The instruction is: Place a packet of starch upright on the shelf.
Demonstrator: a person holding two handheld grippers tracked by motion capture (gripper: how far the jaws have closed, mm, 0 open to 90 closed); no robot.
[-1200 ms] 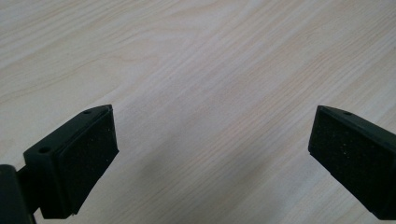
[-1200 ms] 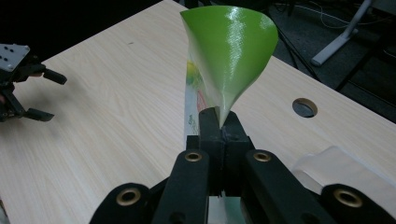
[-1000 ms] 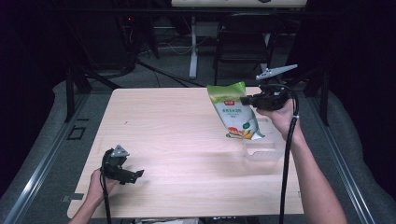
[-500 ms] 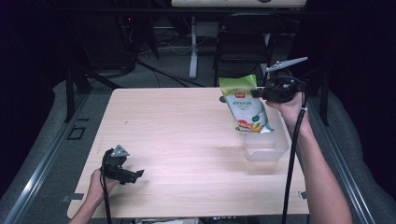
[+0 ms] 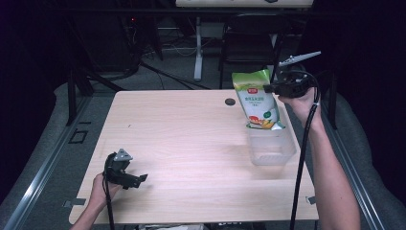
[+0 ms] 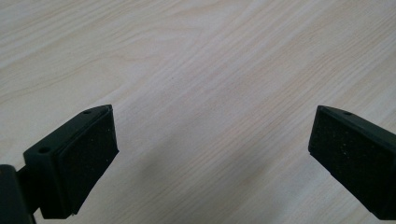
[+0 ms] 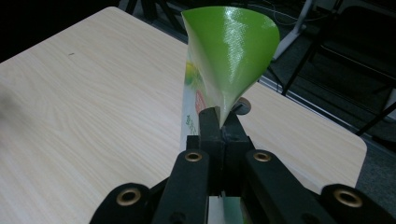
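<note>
A pale wooden surface (image 5: 191,143) carries a clear plastic box (image 5: 270,146) near its right edge. Above the box a green snack bag (image 5: 256,98) hangs upright, likely so it can drop in. The right claw (image 5: 270,87) is clenched on the bag's upper edge. The left claw (image 5: 136,179) rests released at the near left corner, well apart.

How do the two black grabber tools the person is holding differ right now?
The left gripper has its jaws spread wide with nothing between them, while the right gripper is clamped on the edge of a green and white bag. The left one sits low at the wooden table; the right one is raised, the bag hanging above a clear plastic container. Both are black and trail a cable.
</note>
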